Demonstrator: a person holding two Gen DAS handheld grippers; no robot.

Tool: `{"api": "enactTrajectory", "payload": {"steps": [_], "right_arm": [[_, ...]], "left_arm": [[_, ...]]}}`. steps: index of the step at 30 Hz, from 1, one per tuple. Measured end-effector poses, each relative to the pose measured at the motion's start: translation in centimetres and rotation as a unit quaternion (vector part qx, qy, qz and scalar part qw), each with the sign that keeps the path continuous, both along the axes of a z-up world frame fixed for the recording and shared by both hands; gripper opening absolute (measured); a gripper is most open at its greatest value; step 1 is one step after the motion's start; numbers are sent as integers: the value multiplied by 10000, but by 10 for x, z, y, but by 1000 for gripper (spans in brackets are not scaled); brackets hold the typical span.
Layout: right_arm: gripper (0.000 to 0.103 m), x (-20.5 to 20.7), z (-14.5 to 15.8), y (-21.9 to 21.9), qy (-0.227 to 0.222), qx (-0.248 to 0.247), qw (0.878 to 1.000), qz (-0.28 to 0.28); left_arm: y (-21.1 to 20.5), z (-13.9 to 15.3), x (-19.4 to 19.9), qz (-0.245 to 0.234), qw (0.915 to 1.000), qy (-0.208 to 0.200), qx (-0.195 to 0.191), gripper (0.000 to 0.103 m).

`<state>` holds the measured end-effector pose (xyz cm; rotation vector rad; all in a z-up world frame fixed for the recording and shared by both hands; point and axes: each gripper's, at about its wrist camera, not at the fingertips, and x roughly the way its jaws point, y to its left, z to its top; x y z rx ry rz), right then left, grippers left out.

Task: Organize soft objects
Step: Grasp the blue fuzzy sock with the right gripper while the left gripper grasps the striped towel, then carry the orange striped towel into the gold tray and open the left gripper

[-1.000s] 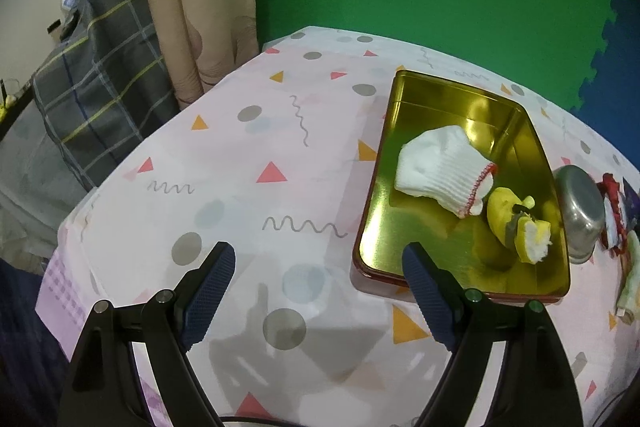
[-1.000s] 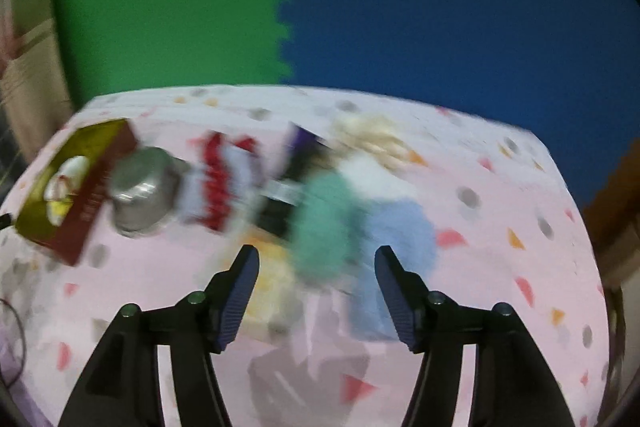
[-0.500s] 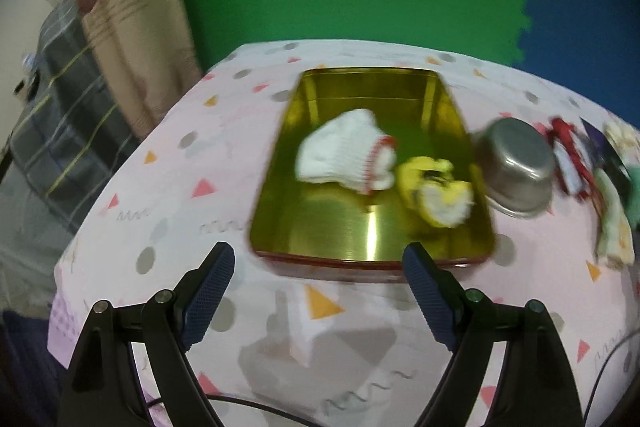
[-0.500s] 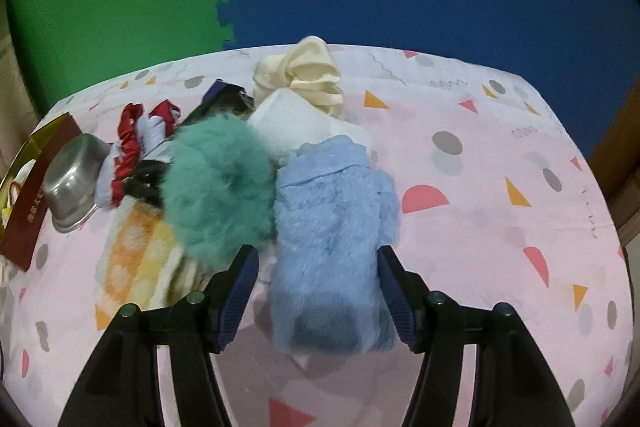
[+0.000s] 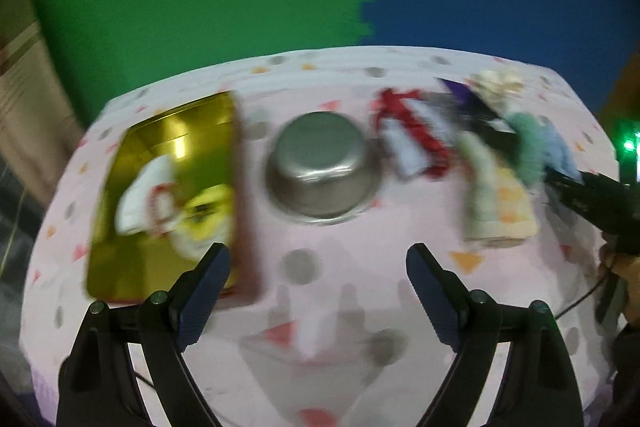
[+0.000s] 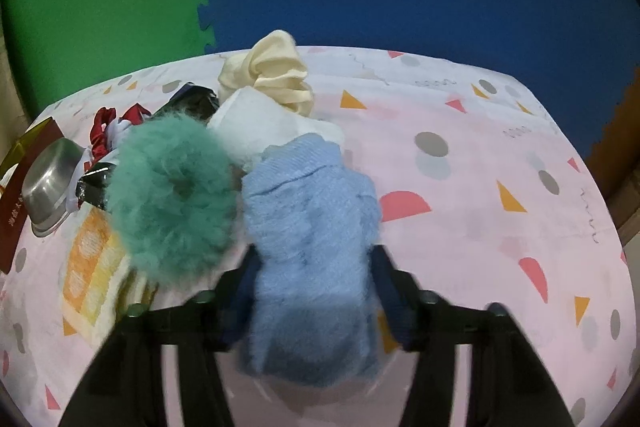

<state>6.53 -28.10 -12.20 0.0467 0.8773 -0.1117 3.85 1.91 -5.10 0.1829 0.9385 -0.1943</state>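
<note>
Half the blue sock [image 6: 312,247] jaw-hidden.

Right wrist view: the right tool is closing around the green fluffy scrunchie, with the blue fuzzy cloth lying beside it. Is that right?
Not quite. In the right wrist view the right tool has just been closing around the blue fuzzy cloth, which sits between its jaws. The green scrunchie is the one lying beside it, to the left, outside the jaws.
</note>
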Motion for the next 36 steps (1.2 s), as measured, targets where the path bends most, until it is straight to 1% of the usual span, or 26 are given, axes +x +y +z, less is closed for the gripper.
{"api": "enactTrajectory", "payload": {"steps": [4,9,11,13,15,16,18,19,21,24,25,26,27,28,29,30,32,33,36], "right_arm": [[38,-12,1,-13,-28,-39,10000,-70],[38,-30,0,-37,-16,-71,9995,-309],[37,-35,-2,-50,-29,86,9991,-414],[37,-38,-3,-59,-89,348,9982,-476],[38,-38,-3,-58,-84,320,9983,-476],[40,-37,-4,-55,-65,254,9986,-458],[40,-36,-4,-51,-20,96,9990,-436],[40,-35,-4,-50,-11,63,9990,-435],[40,-35,-4,-51,-16,83,9990,-433],[40,-37,-4,-52,-31,148,9989,-435],[41,-36,-4,-52,-26,136,9989,-441],[41,-36,-4,-53,-23,127,9990,-439],[41,-37,-4,-53,-22,134,9990,-435],[41,-36,-5,-54,-22,139,9990,-435],[41,-36,-5,-54,-24,144,9989,-435],[41,-36,-4,-54,-24,151,9989,-435],[41,-35,-5,-54,-25,167,9989,-434],[42,-36,-5,-54,-24,165,9989,-434],[42,-36,-5,-53,-19,161,9989,-430]], "left_arm": [[-39,-9,4,-450,9987,150,-202,87],[-69,-20,14,-661,9960,395,-459,87],[-79,-24,19,-691,9949,473,-567,87],[-88,-28,24,-743,9936,538,-657,87],[-97,-32,29,-801,9928,590,-668,87],[-101,-34,29,-836,9925,593,-664,87],[-109,-39,33,-866,9925,621,-595,87],[-112,-43,36,-909,9916,669,-639,87],[-116,-50,41,-899,9907,773,-674,87],[-121,-56,45,-979,9887,826,-785,87],[-122,-57,46,-1007,9880,820,-835,83],[-123,-57,45,-1033,9877,788,-873,72],[-123,-58,45,-1052,9875,753,-903,64],[-124,-60,46,-1122,9851,846,-991,45],[-125,-62,47,-1218,9813,988,-1118,34],[-123,-62,46,-1223,9799,1014,-1208,33],[-121,-58,43,-1230,9809,915,-1201,21],[-121,-56,42,-1281,9806,899,-1181,19],[-116,-50,38,-1299,9809,870,-1157,17]]}}
